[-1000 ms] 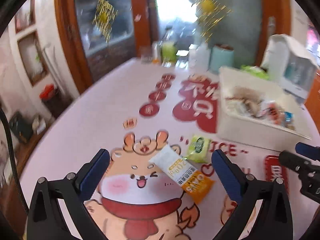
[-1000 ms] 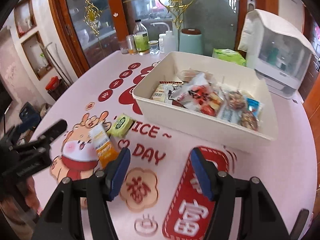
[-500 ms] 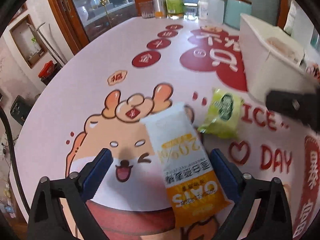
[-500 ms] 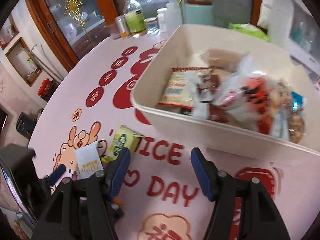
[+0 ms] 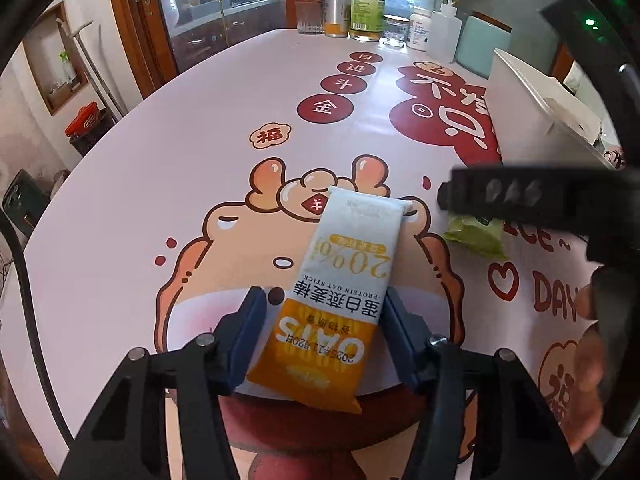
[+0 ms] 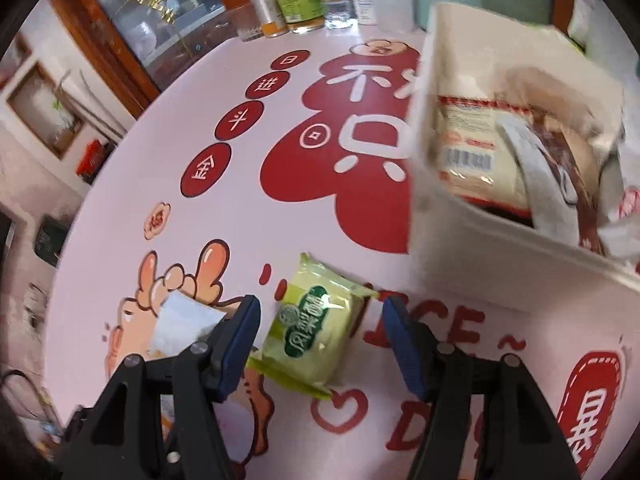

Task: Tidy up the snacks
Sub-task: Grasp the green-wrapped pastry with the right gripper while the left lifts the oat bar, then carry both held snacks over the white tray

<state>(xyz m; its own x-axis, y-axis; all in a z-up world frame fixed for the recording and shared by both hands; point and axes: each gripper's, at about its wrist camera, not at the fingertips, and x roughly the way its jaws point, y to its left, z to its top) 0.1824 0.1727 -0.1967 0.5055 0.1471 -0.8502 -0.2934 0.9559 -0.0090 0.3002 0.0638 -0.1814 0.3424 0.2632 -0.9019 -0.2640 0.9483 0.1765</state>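
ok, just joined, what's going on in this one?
Snack tidying, with a handheld gripper in each hand. The left gripper is open around the orange-and-white oat bar, which lies flat on the table. The right gripper is open around the green snack packet, also flat on the table. Neither one is gripped or lifted yet. The white bin beside them already holds several packets.

Oat stick packet [image 5: 340,304] reads "OATS", "20%", "PROTEIN OAT STICK".
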